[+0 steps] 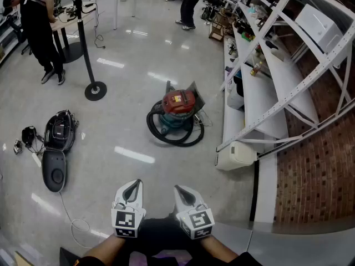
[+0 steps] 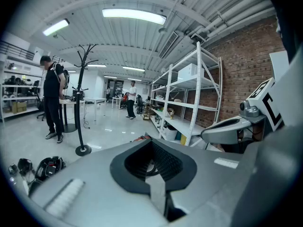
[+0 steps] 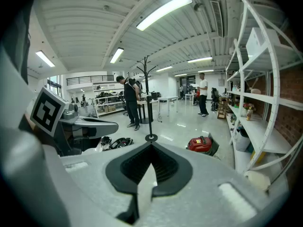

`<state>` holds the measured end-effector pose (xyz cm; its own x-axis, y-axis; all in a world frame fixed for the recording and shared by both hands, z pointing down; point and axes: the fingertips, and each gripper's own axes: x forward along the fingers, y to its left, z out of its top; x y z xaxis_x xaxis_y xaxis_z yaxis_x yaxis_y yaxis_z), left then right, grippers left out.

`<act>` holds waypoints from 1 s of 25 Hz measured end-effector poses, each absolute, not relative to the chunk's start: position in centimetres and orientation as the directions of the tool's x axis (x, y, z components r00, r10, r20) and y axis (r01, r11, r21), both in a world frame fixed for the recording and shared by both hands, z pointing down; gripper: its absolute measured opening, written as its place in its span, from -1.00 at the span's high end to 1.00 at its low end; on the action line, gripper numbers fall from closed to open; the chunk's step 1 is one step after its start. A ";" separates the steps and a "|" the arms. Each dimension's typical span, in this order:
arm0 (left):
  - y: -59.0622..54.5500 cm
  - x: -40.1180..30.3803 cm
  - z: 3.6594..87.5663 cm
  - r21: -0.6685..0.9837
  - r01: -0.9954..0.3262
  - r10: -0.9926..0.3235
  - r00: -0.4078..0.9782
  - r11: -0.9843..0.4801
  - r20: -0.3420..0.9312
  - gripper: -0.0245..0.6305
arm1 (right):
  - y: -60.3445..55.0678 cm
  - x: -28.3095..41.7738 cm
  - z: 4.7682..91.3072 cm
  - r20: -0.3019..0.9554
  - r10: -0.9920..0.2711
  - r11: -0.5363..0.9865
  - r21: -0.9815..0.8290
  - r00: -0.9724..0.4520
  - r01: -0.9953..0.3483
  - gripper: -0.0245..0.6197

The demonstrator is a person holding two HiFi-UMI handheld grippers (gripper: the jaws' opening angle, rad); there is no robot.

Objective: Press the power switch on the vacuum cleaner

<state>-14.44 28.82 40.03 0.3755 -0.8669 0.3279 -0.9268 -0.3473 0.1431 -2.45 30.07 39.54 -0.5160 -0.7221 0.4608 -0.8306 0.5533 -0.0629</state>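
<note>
Head view: a workshop floor of pale, glossy concrete seen from above. The vacuum cleaner point(image 1: 178, 112) sits at the centre of the frame, well apart from both tools. It is a squat canister with a red top and a teal lower body, and a black hose point(image 1: 166, 134) is coiled round its base.

At the bottom centre the left gripper point(image 1: 133, 184) and right gripper point(image 1: 184, 191) are held side by side. Each one's own view shows its jaws closed tip to tip, with nothing between them.

To the right of the frame stands white shelving point(image 1: 260, 87) against a brick wall point(image 1: 316, 176). A black coat stand point(image 1: 89, 54) is at upper left, and a black bag point(image 1: 58, 132) lies at left.

The canister looks rigid and fairly heavy, though it might shift on the smooth floor if pushed from the side. The hose looks soft and springy. The switch most likely sits on the hard red top, so a firm downward press with closed jaw tips should suit. The switch itself cannot be made out from here.

A pale label point(image 1: 178, 98) on the red top is too small to read. No brand is legible anywhere. The gripper cubes carry only black-and-white square markers.
</note>
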 end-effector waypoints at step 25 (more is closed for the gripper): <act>24.2 -1.4 39.4 0.123 -0.907 -0.845 0.420 -0.402 0.331 0.88 | 26.0 11.0 39.1 0.426 -0.781 0.467 -0.087 -0.457 -0.880 0.95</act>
